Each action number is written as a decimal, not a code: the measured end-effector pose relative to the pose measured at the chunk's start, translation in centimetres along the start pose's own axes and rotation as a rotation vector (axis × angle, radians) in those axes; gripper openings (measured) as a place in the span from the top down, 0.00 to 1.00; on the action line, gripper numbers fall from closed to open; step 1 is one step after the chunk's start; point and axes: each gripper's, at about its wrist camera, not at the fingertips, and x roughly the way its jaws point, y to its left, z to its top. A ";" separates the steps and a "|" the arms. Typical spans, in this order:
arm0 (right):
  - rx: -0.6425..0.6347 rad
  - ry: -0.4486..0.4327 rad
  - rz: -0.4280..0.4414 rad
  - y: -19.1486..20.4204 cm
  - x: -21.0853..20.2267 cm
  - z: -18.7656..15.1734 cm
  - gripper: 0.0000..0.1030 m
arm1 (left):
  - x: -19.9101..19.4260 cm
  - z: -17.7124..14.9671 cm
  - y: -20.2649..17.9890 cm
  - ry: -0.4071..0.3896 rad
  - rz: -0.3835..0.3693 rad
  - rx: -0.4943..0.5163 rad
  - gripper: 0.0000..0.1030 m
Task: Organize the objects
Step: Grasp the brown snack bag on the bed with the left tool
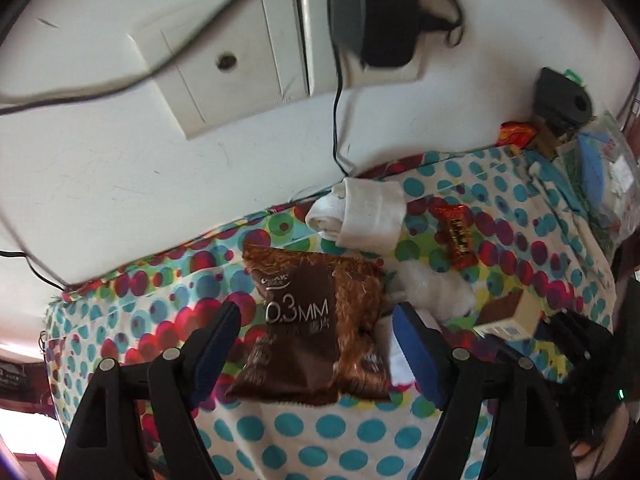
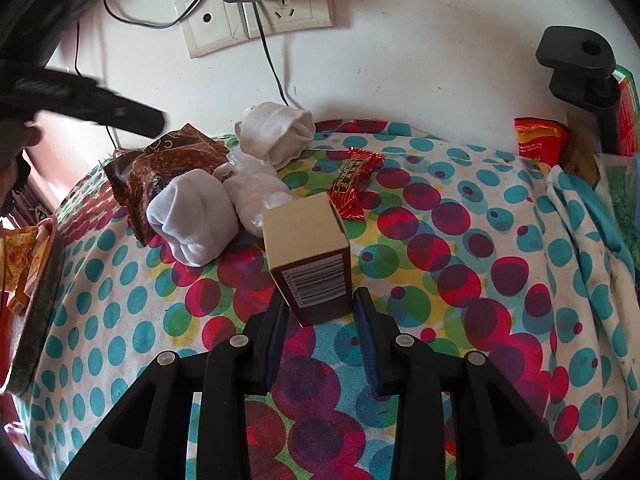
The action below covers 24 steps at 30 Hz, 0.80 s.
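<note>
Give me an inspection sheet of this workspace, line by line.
Surface: dotted cloth covers the table.
Job's things: brown snack bag, small box, rolled socks and, red candy.
Clutter: crumpled plastic; packets by the wall.
Grippers: left gripper open around the snack bag, not pressing; right gripper shut on the box.
Cables: black cable hangs from the wall sockets.
Surroundings: white wall; black clamp at right.
</note>
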 end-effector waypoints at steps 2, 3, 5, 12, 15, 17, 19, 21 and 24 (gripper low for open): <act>-0.002 -0.003 0.001 0.1 0.0 0.0 0.69 | 1.6 0.0 -0.1 0.038 0.027 0.000 0.22; -0.001 -0.001 0.003 0.1 0.0 0.0 0.69 | 2.1 -0.2 0.0 0.047 0.027 -0.004 0.22; 0.007 -0.002 0.010 0.0 -0.1 -0.1 0.69 | 3.4 -0.8 0.0 0.071 0.013 -0.020 0.22; 0.029 0.004 0.011 -0.4 -0.1 0.0 0.63 | 4.3 -2.0 2.1 0.042 -0.079 -0.197 0.22; 0.029 -0.008 0.006 -0.5 -0.4 0.0 0.61 | 4.0 -2.3 2.5 0.033 -0.112 -0.218 0.28; 0.025 -0.009 0.006 -0.4 -0.4 0.0 0.61 | 3.6 -2.7 2.4 0.038 -0.067 -0.208 0.29; 0.020 0.001 0.003 -0.3 -0.2 0.0 0.61 | 3.3 -3.2 2.1 0.034 -0.044 -0.189 0.30; 0.019 -0.009 0.009 -0.3 -0.4 0.0 0.61 | 3.0 -3.9 2.1 0.036 -0.030 -0.187 0.31; 0.015 -0.022 0.016 -0.3 -0.6 0.0 0.62 | 2.5 -5.2 1.8 0.033 -0.028 -0.182 0.31</act>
